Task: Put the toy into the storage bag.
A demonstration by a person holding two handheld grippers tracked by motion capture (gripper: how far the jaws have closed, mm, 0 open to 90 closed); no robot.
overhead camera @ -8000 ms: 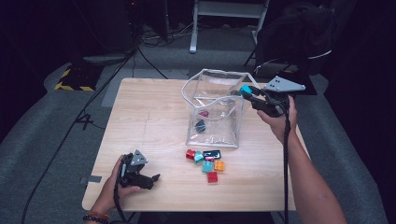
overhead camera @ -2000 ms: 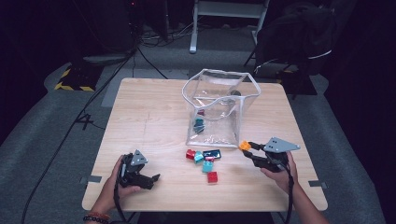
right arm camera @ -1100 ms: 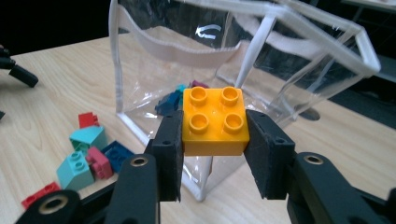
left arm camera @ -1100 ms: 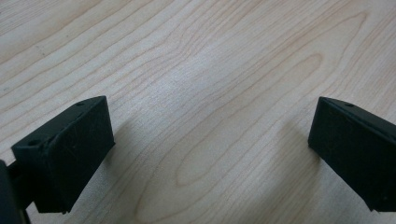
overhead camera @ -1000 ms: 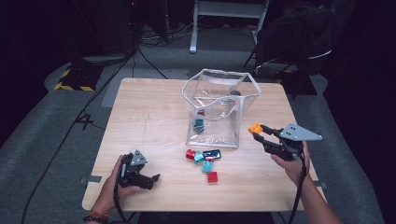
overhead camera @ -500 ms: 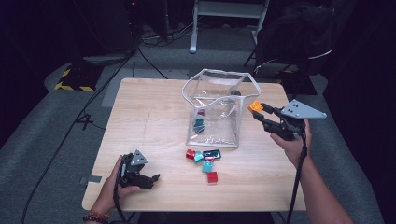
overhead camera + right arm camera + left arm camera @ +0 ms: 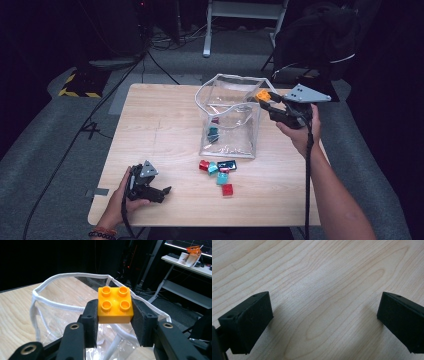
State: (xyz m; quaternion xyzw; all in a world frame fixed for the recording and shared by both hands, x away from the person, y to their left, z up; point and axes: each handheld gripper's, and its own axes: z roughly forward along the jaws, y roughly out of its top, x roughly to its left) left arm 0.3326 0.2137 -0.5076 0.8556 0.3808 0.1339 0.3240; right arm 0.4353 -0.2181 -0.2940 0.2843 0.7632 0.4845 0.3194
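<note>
Right gripper (image 7: 267, 101) clamps an orange brick (image 7: 115, 305) at the clear bag's (image 7: 227, 120) three-o'clock rim—likely to drop in; left gripper (image 7: 162, 191) rests wide on the worktop (image 7: 160, 125).

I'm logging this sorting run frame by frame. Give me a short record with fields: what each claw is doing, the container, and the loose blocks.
right claw: shut on orange block, studs up, at the clear bag's rim
left claw: open, nothing between the jaws, low over the table
clear bag: upright, mouth open, white rim; a few blocks inside
loose blocks: small cluster of red and teal ones on the table in front of the bag
</note>
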